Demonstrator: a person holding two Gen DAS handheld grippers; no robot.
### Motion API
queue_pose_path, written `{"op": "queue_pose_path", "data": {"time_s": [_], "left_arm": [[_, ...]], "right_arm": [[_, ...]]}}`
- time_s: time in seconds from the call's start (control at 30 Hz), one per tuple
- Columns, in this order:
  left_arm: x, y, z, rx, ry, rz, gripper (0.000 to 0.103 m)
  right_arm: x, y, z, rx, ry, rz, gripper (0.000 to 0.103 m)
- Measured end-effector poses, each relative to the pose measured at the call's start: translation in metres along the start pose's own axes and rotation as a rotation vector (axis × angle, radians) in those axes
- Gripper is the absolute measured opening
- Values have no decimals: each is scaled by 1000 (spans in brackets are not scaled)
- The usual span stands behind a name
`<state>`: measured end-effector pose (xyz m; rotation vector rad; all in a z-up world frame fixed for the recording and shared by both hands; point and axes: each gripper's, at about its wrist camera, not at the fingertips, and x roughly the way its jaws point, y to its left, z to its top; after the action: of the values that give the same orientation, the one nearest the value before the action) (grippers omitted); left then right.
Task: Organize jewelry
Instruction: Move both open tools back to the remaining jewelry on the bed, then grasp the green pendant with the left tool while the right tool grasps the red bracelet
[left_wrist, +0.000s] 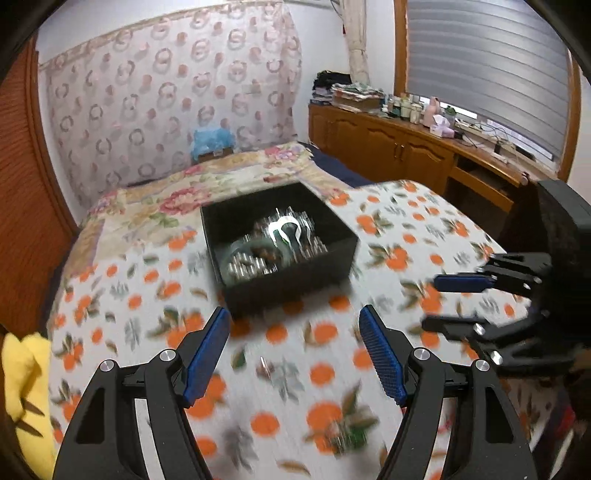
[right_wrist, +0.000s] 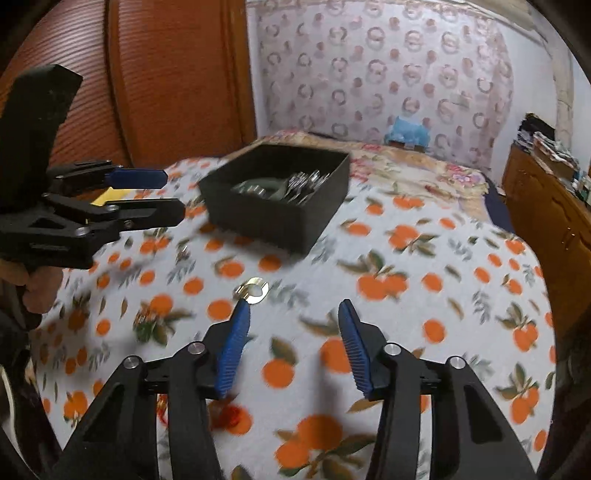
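Note:
A black open box (left_wrist: 332, 258) holding several silvery jewelry pieces (left_wrist: 280, 236) sits on the orange-print cloth; it also shows in the right wrist view (right_wrist: 266, 218). My left gripper (left_wrist: 293, 317) is open and empty, just in front of the box. My right gripper (right_wrist: 293, 310) is open and empty above the cloth. A gold and silver ring-shaped piece (right_wrist: 254, 290) lies on the cloth at the tip of its left finger (right_wrist: 232, 354). A small silver piece (left_wrist: 263, 363) lies on the cloth between my left fingers. A red item (right_wrist: 232, 415) lies below the right gripper.
The cloth (left_wrist: 317, 373) covers a bed with a floral quilt (left_wrist: 221, 177) behind. A wooden cabinet (left_wrist: 406, 147) with bottles stands at the right. A yellow object (left_wrist: 26, 376) lies at the left edge. A wooden door (right_wrist: 147, 74) is at the left.

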<state>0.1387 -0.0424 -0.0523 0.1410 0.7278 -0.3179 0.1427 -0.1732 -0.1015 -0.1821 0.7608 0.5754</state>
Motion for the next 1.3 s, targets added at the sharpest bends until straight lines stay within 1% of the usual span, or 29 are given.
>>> {"op": "queue_pose_path", "data": {"time_s": [0.27,0.33,0.4,0.47,0.5,0.57,0.67,0.73,0.83,0.93,1.0,1.03,1.07,1.1,1.17,1.3], "left_arm": [[-8,0,-43,-32,53,-26,70],[-7,-1,-52,-39,68,-33,70],[-6,-3,-61,-41,87,-41,70],[-5,-5,-66,-36,100,-43,70],[-5,-6,-67,-35,103,-44,70],[-3,-7,-69,-43,111,-50,70],[-2,-12,-71,-29,117,-54,70],[-2,-16,-72,-19,116,-52,69],[-5,-22,-73,-16,96,-65,64],[-3,-25,-74,-14,104,-72,56],[0,-27,-74,-8,117,-70,53],[1,-27,-74,-6,122,-68,50],[3,-28,-74,-5,129,-67,44],[4,-29,-74,-1,130,-64,43],[4,-31,-75,14,127,-53,35],[4,-33,-75,16,121,-63,28]], "right_arm": [[-2,28,-18,-61,50,72,43],[-1,33,-21,-81,66,82,37],[2,37,-24,-106,86,67,34],[5,38,-26,-118,104,53,26],[5,38,-27,-119,102,49,24],[6,34,-26,-114,109,13,11],[8,25,-25,-93,104,-16,9],[8,22,-25,-80,100,-19,7],[7,21,-25,-80,100,-23,7],[8,21,-25,-81,99,-25,7],[8,21,-25,-80,99,-23,7],[8,22,-25,-80,100,-23,7],[8,22,-25,-81,100,-24,7],[8,22,-25,-81,100,-25,7],[8,22,-25,-80,100,-24,7],[8,22,-25,-79,100,-24,7]]}}
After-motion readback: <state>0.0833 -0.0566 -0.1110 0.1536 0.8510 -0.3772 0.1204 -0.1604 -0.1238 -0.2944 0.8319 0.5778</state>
